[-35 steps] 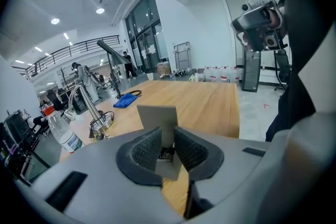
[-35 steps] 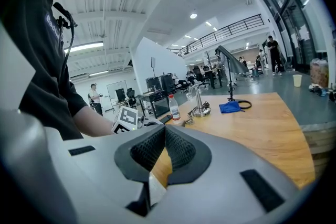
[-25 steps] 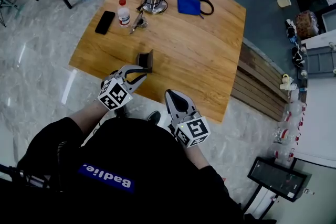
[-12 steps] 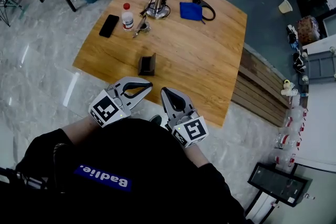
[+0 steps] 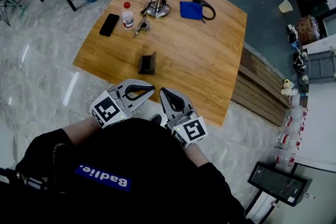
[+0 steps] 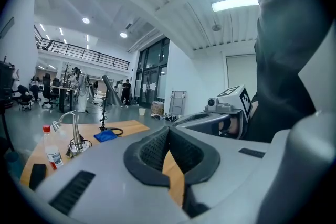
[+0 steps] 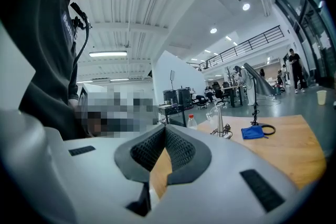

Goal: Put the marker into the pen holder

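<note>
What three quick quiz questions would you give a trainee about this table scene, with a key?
1. True or false: the left gripper is shut on a marker.
2. In the head view, what lies just left of the bottle? A) phone B) blue cloth C) lamp
3. Fill in: the pen holder stands ___ both grippers (touching / apart from).

Key:
1. False. Its jaws are together with nothing between them.
2. A.
3. Apart from. The right gripper is also shut and empty, and both are at the table's near edge.
</note>
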Demonstrator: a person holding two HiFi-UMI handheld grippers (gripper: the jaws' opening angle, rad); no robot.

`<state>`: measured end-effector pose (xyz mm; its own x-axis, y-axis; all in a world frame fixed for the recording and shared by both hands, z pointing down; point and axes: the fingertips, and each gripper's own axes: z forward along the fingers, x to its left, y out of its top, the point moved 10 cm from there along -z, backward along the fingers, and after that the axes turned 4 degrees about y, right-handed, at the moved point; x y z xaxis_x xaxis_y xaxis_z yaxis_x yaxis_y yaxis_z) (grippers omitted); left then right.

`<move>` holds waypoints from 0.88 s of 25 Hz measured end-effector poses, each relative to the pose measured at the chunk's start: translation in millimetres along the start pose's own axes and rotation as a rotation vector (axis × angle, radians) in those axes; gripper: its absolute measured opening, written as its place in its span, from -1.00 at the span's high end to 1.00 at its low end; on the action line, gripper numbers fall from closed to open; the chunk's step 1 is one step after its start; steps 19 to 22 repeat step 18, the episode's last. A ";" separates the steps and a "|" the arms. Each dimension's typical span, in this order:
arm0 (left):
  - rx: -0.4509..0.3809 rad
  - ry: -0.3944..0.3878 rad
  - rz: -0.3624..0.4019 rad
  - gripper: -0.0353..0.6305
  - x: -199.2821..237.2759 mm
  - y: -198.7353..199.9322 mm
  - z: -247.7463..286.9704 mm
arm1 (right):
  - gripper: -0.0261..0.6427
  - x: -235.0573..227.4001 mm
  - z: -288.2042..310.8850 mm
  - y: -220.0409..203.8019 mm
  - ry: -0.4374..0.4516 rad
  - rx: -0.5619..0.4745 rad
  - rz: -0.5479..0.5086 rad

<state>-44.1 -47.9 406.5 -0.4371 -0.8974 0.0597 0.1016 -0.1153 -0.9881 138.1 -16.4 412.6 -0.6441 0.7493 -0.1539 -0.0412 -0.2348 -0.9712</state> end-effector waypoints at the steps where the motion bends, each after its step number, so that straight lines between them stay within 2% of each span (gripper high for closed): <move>1: 0.002 0.000 -0.002 0.87 0.1 -0.3 0.0 | 0.91 0.2 0.1 -0.2 0.001 -0.003 -0.001; 9: 0.008 -0.004 -0.021 0.87 -0.3 -1.6 1.1 | 0.91 1.2 -1.8 -2.6 -0.001 0.023 0.014; 14: 0.006 -0.011 0.006 0.87 0.6 -6.9 2.1 | 0.90 0.7 -2.6 -3.6 -0.002 0.027 0.012; 22: 0.007 -0.008 0.004 0.87 -0.9 -7.5 1.4 | 0.91 1.3 -3.3 -5.0 -0.002 0.026 0.016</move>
